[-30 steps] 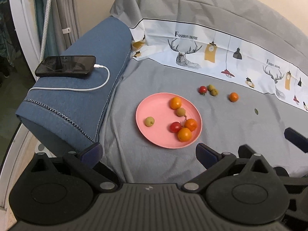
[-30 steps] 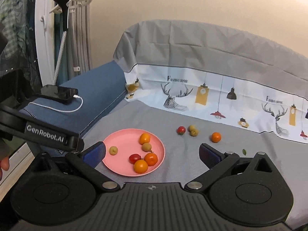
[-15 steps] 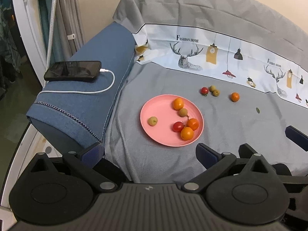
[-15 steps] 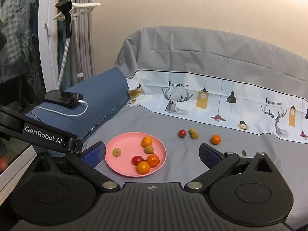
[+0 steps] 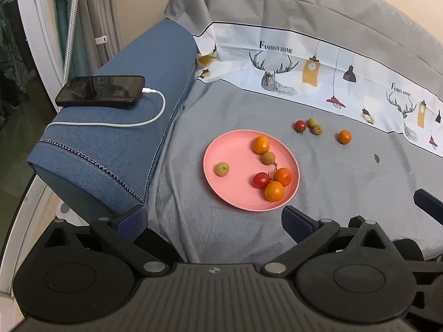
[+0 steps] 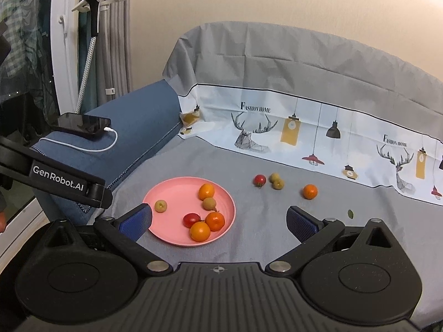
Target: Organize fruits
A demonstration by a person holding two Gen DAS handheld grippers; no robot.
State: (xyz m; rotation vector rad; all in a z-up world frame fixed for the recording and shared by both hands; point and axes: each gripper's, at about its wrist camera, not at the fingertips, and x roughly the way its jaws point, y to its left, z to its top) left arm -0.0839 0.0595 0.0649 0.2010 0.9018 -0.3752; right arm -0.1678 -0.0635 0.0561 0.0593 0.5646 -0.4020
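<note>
**Fruits split between plate and cloth**

Fruits: six sit on the pink plate [image 5: 221, 152] at frame centre; four more (a tomato [image 5: 300, 125], two brownish ones, an orange [image 5: 344, 137]) lie upper right on the grey cloth [image 5: 346, 182]. Left claw [image 5: 216, 218] and right claw [image 6: 218, 218] both gape wide, holding nothing.

Open grey cloth [image 6: 249, 238] lies between pink plate [image 6: 171, 191] and loose fruits [image 6: 277, 184].

A home living room is showing here: a sofa [image 6: 249, 221] is wearing a grey "Fashion Home" printed cover [image 6: 304, 127], a phone [image 5: 101, 91] is charging on its blue armrest [image 5: 133, 127], and grey curtains [image 6: 116, 27] are hanging beside it.
</note>
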